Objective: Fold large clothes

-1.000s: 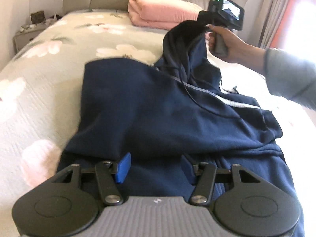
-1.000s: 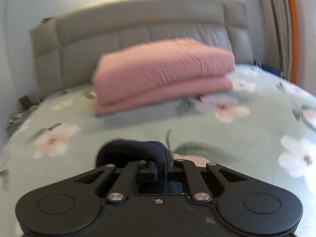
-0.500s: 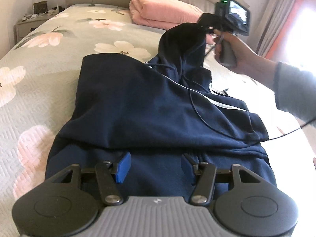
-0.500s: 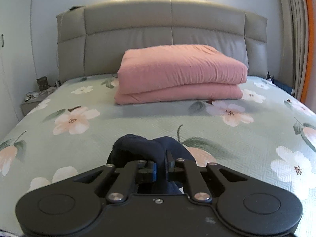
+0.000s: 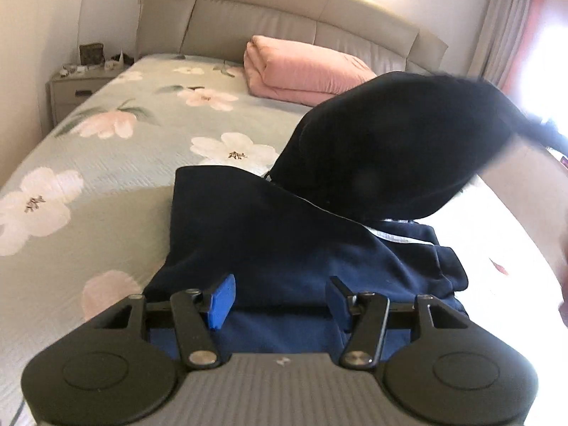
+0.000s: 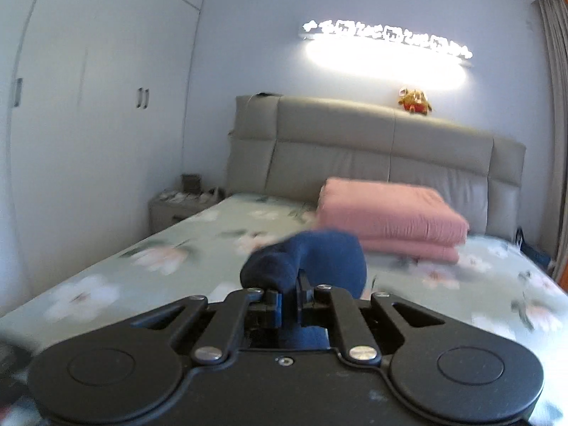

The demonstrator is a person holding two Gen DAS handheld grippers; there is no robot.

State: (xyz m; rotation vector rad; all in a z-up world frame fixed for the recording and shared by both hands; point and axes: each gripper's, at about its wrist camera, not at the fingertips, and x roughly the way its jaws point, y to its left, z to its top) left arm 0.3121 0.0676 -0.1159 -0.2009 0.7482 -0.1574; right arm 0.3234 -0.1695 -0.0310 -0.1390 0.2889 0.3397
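Note:
A navy hoodie [image 5: 284, 248] lies partly folded on the flowered bed [image 5: 106, 163]. Its hood [image 5: 390, 149] is lifted and stretched toward the right, blurred and dark. My left gripper [image 5: 278, 298] hovers open above the hoodie's near hem, its blue pads [image 5: 222, 300] wide apart with nothing between them. In the right wrist view, my right gripper [image 6: 290, 300] is shut on a bunched fold of the navy hood [image 6: 312, 259], which bulges out past the fingertips. The right gripper itself is hidden behind the lifted hood in the left wrist view.
A folded pink quilt [image 5: 305, 67] sits at the head of the bed against the padded grey headboard [image 5: 284, 17]. A bedside table [image 5: 81, 85] stands at the left, wardrobe doors [image 6: 88, 106] along the left wall, curtains [image 5: 504, 21] at the right.
The right gripper has swept the hood back toward the near side and up, so it now looms large. The left gripper has risen, showing more of the headboard.

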